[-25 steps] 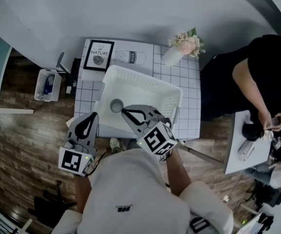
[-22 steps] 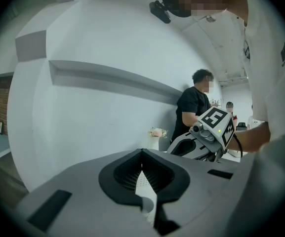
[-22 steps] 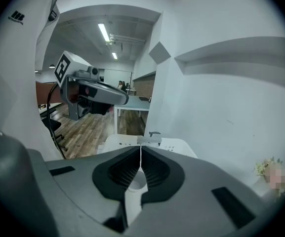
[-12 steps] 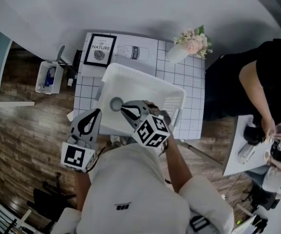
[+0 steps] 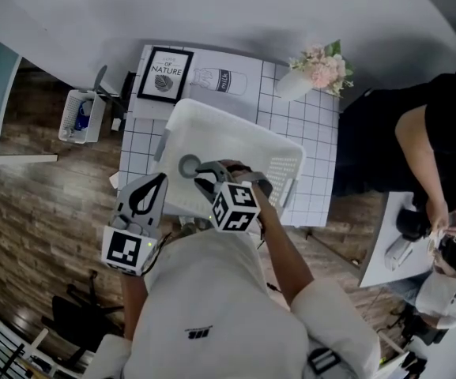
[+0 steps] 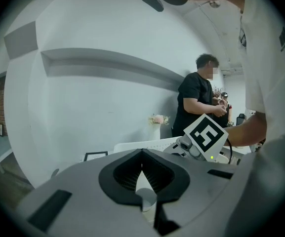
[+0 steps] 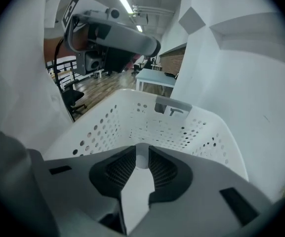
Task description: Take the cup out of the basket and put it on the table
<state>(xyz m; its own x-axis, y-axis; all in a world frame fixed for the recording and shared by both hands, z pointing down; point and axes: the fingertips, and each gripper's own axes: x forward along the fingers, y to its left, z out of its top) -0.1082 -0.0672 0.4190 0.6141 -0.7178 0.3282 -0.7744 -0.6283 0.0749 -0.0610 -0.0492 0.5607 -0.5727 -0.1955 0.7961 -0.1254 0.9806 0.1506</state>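
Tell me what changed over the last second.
The right hand-held gripper moved forward and left, deeper into the basket, and its jaws now close on the cup. The cup sits where it was in the basket; the left hand-held gripper stays shut outside it.

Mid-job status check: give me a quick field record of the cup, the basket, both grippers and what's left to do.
cup: inside the basket, opening up, near its left side
basket: white, perforated, standing on the tiled table
right gripper: reaching into the basket, jaws closed on the cup's wall
left gripper: outside the basket by its near left edge, jaws together, empty
far edge of table: framed print, flower vase
remaining: cup not yet out; lift it and set it on the table
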